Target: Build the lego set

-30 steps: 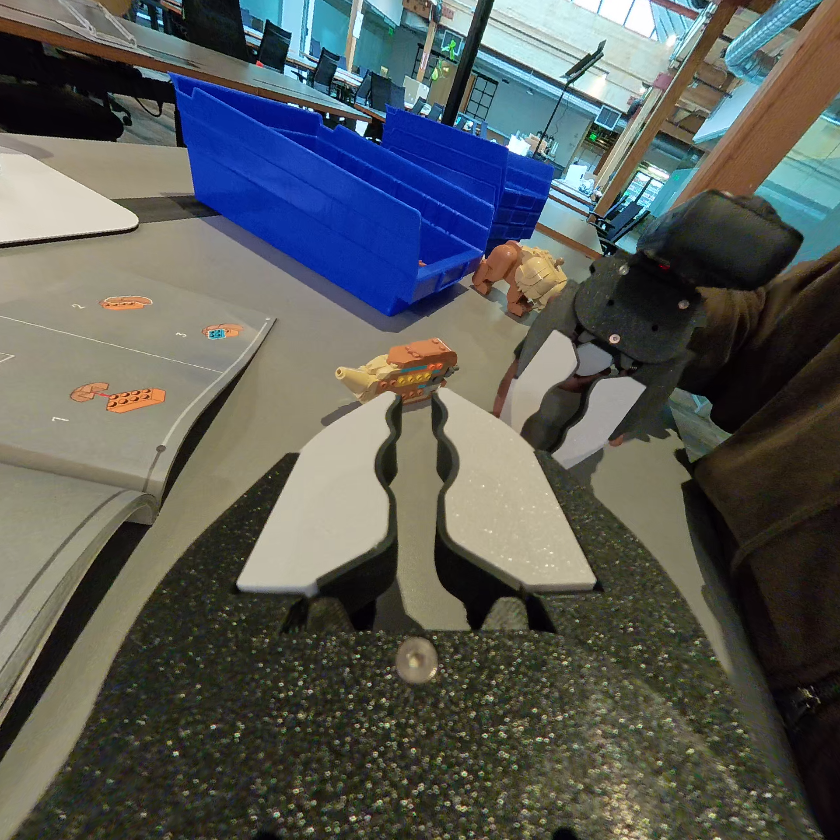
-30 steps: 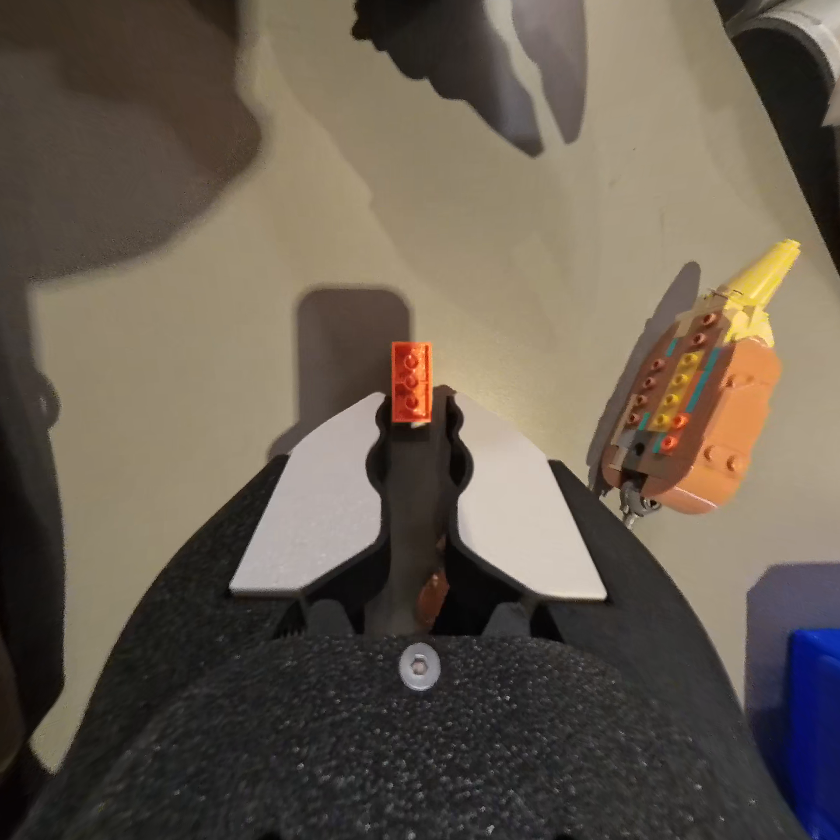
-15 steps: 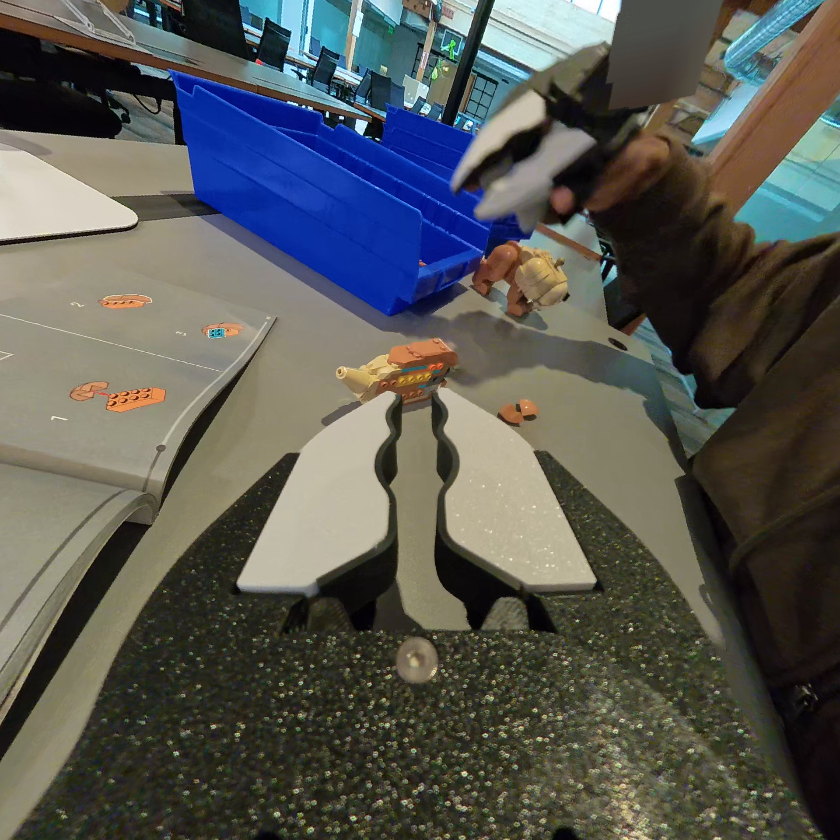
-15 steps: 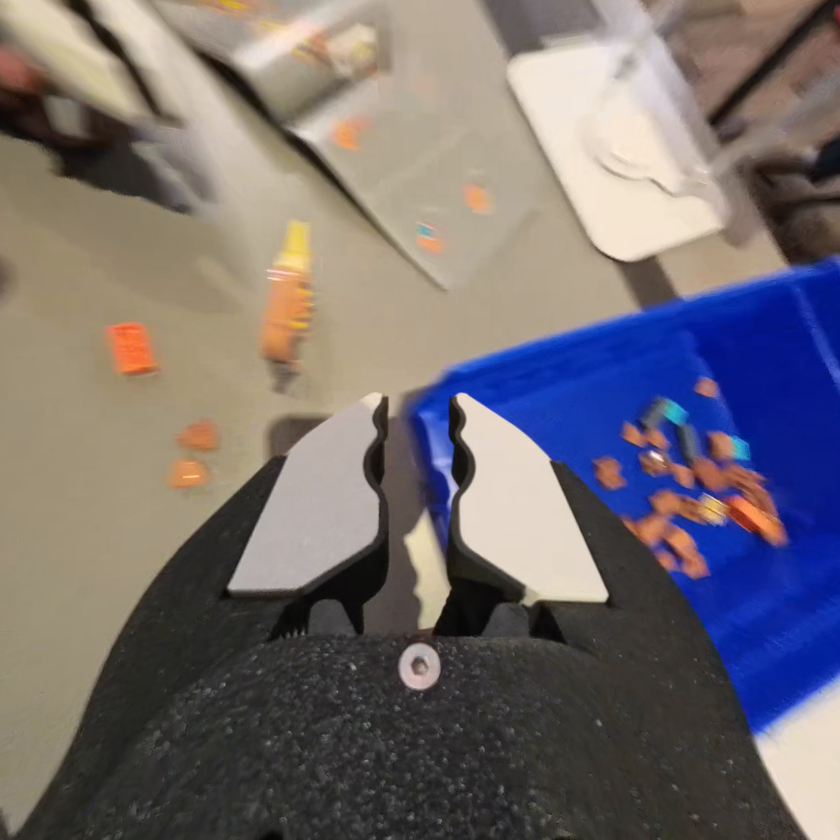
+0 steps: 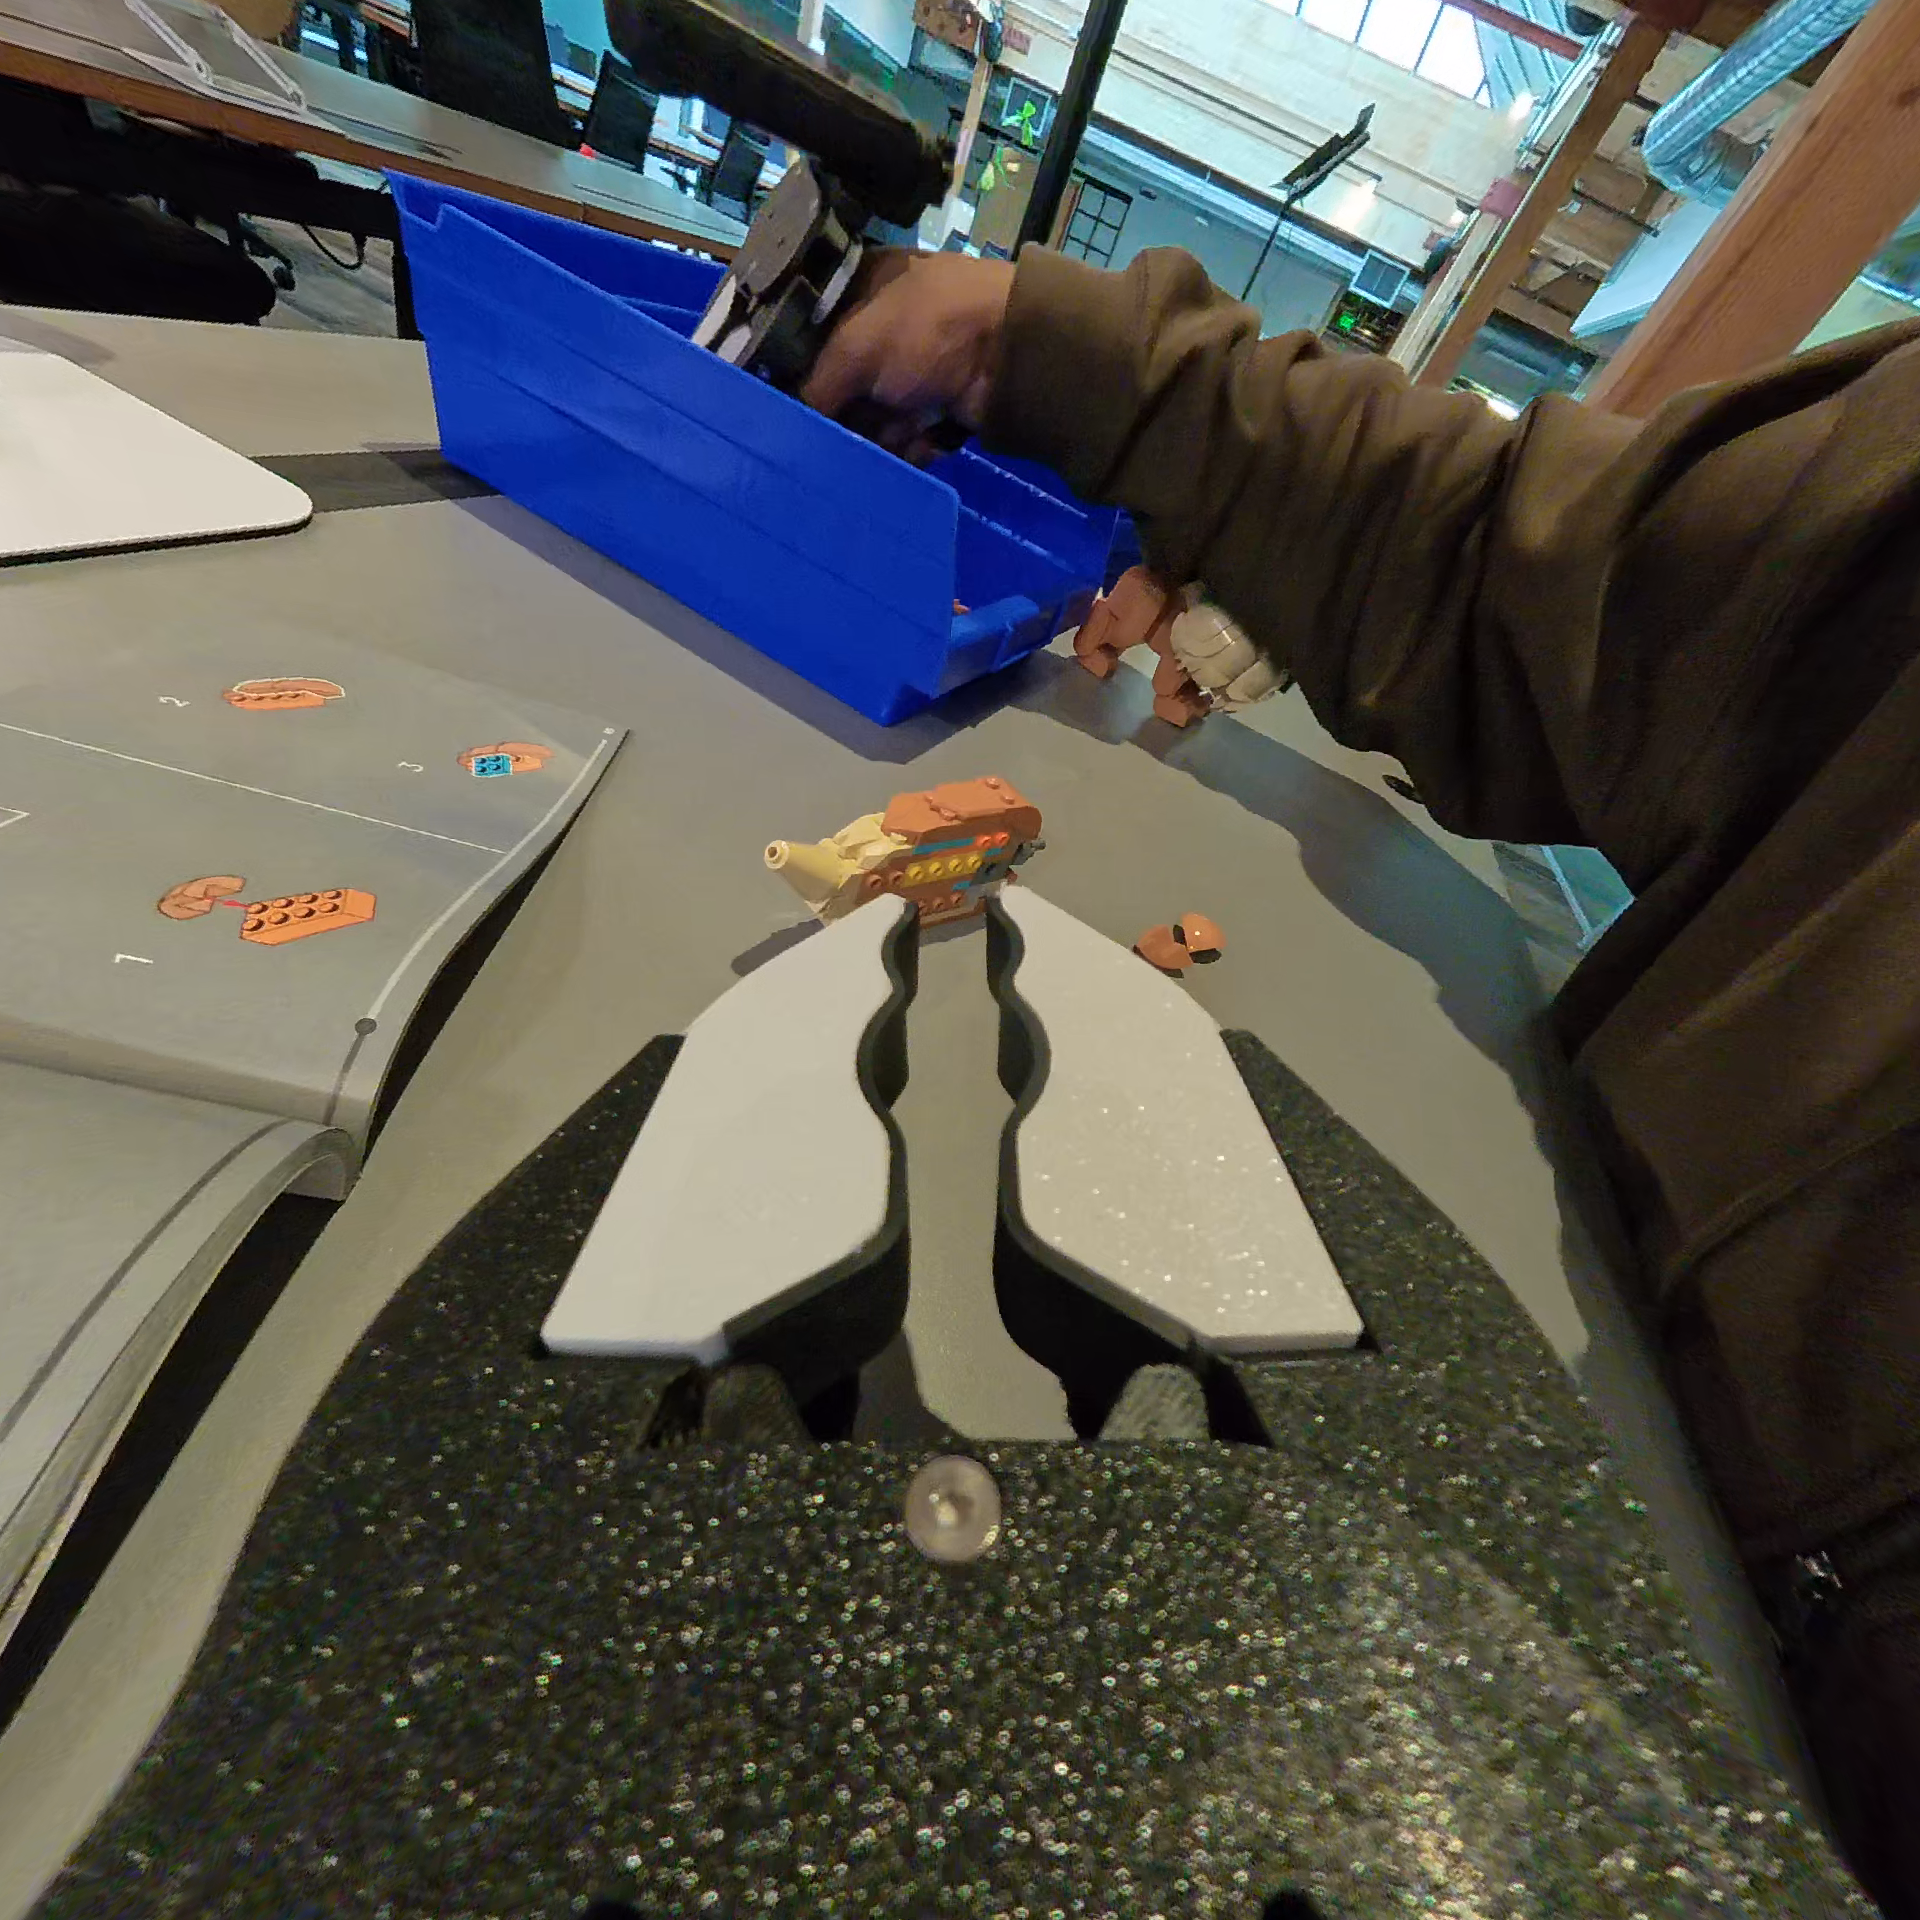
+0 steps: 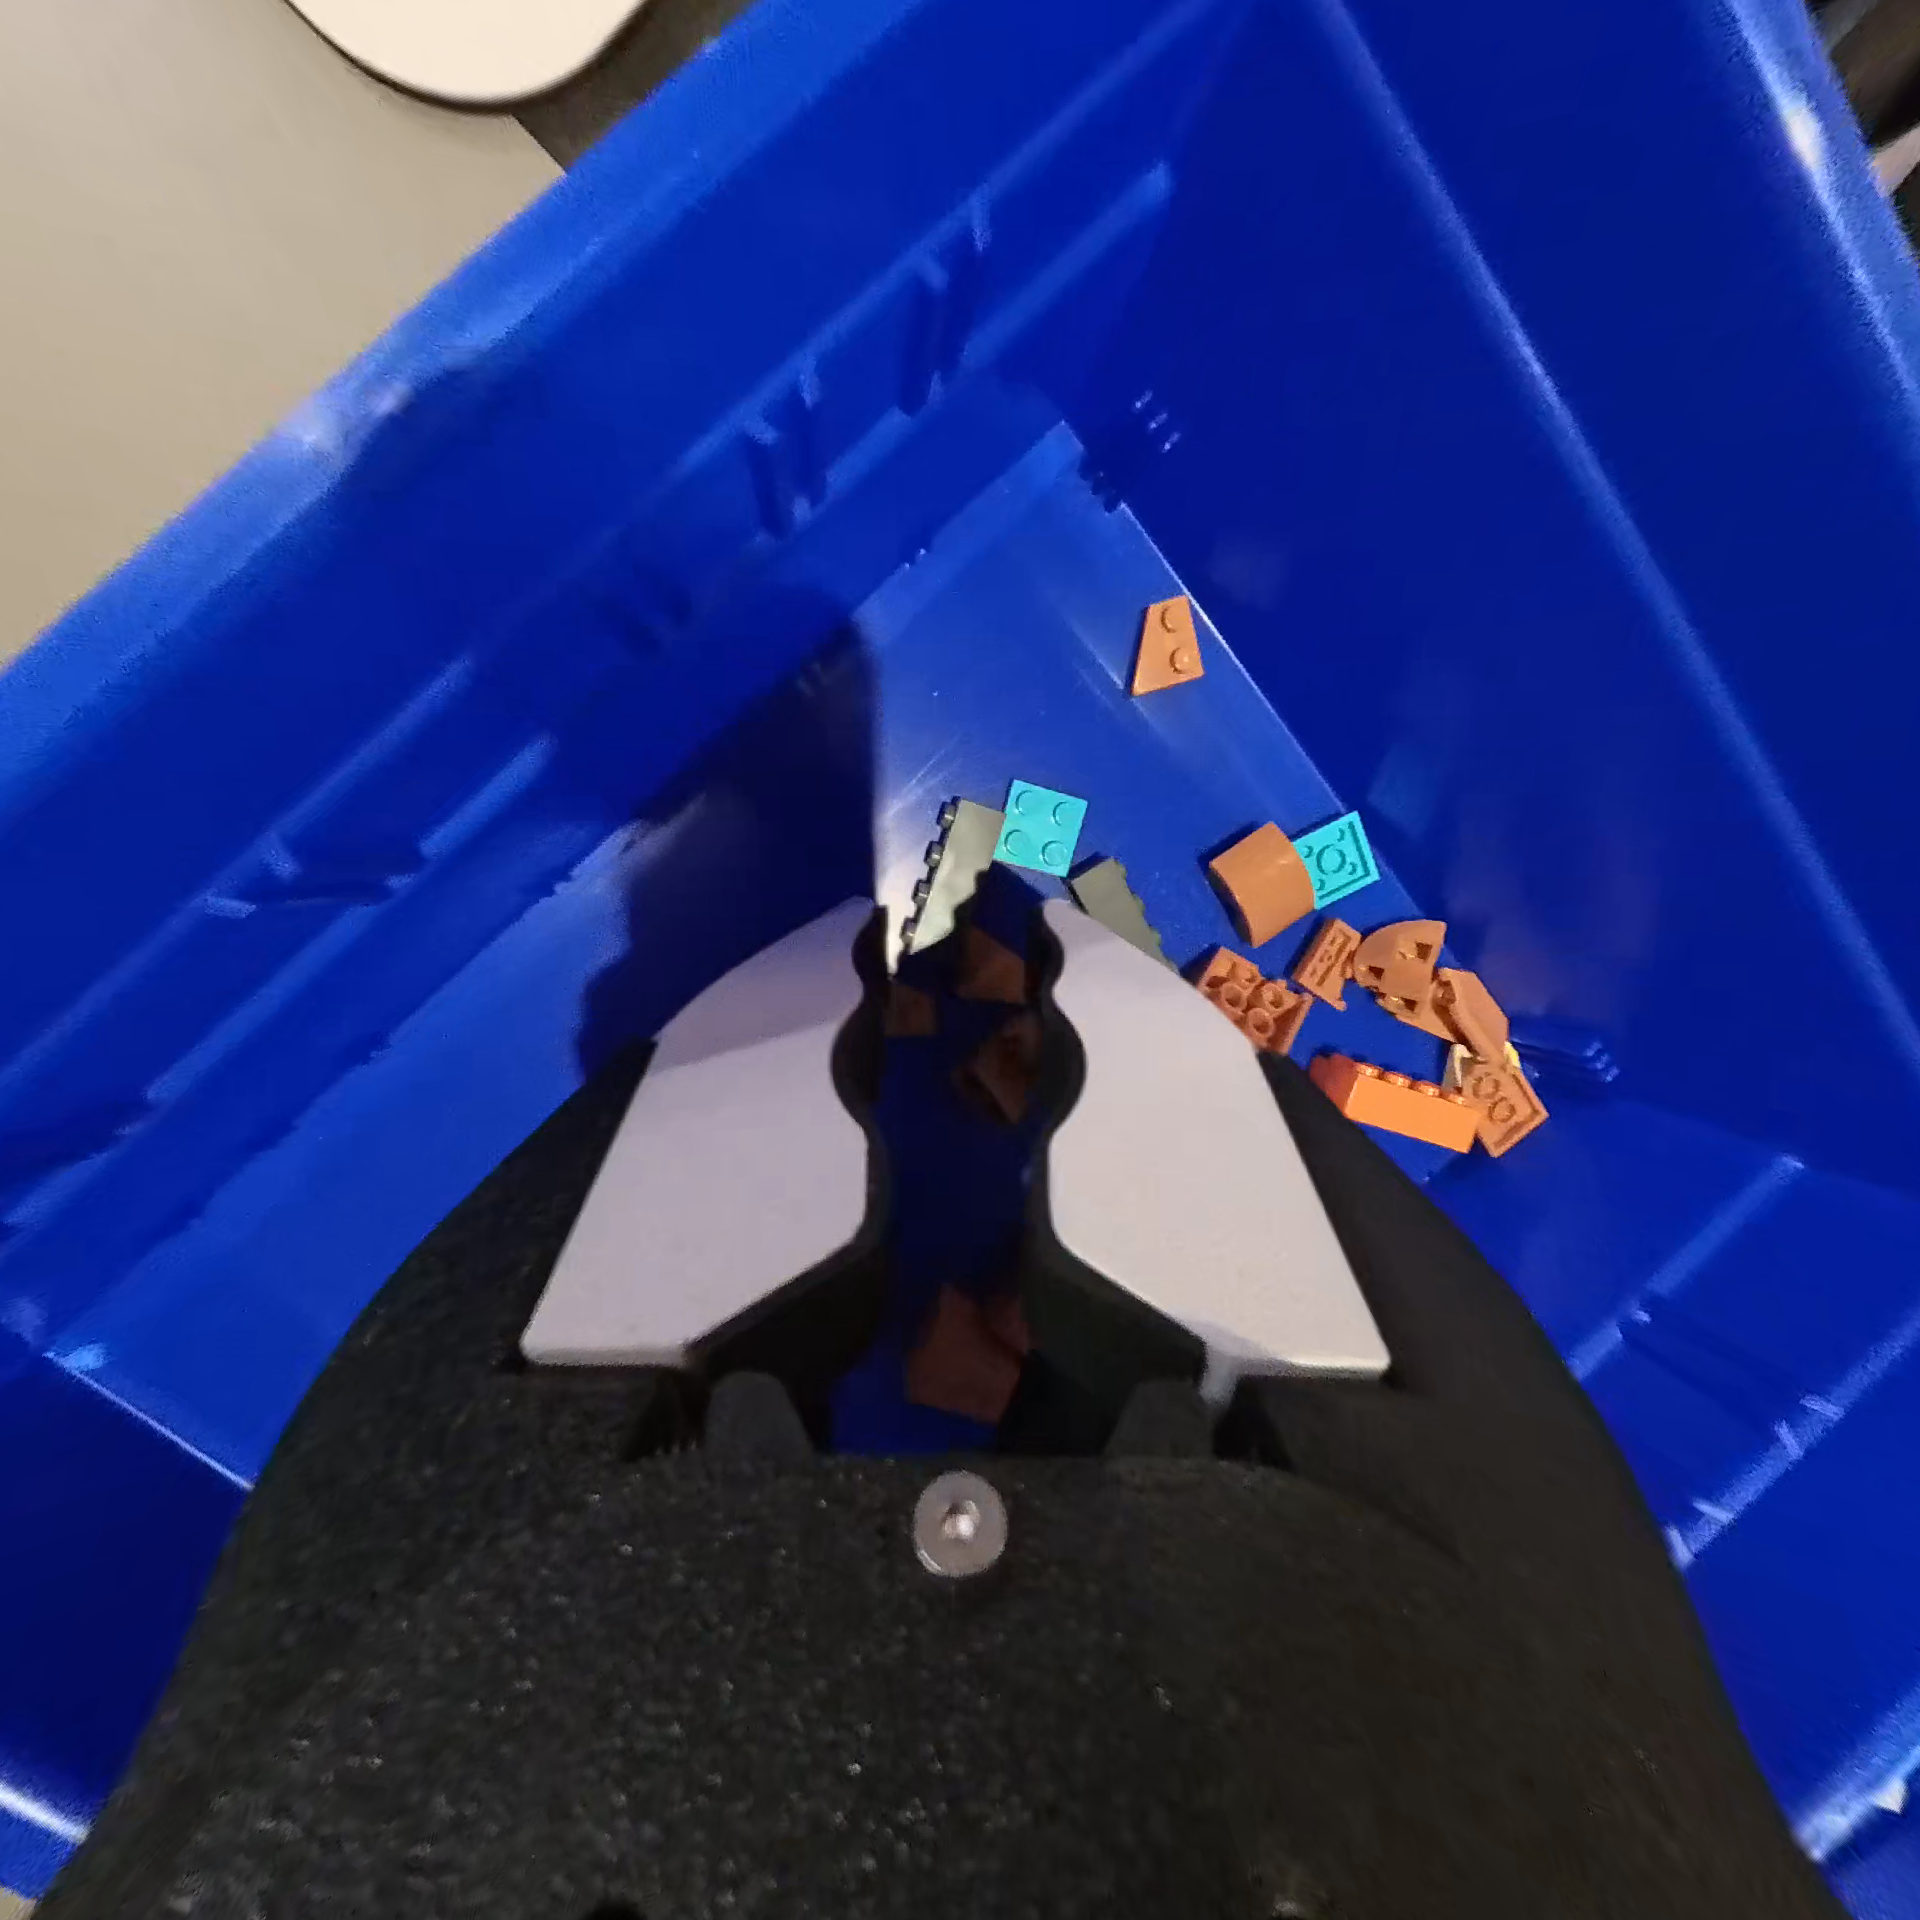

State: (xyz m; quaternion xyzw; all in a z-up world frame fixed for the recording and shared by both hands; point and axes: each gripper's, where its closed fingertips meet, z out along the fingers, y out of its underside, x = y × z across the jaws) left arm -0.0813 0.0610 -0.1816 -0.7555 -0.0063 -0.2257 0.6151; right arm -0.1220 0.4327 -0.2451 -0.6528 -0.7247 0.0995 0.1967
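Note:
A partly built brown, tan and orange lego model (image 5: 914, 847) lies on the grey table just beyond my left gripper (image 5: 951, 914), which is open a little and empty. Two small brown rounded pieces (image 5: 1179, 940) lie to its right. My right gripper (image 6: 966, 914) is open and empty, pointing down into a blue bin (image 6: 623, 623). It also shows in the left wrist view (image 5: 758, 301), inside that bin (image 5: 727, 499). On the bin floor lie loose pieces: two teal plates (image 6: 1039, 840), grey wedges (image 6: 951, 873), an orange brick (image 6: 1392, 1101) and several brown pieces (image 6: 1252, 997).
An open instruction booklet (image 5: 260, 883) lies at the left. A white board (image 5: 125, 488) lies at the far left. A finished brown and tan lego animal (image 5: 1174, 644) stands by the bin's near end. The person's brown sleeve (image 5: 1455, 540) reaches across the right side. My hands' fingertips stand some 40 cm from each other. To the orange brick (image 6: 1392, 1101): right tips about 9 cm, left tips about 45 cm.
My right gripper let go of an orange brick on the table, rose, swung over to the blue bin and now points down into it. My left gripper has not moved.

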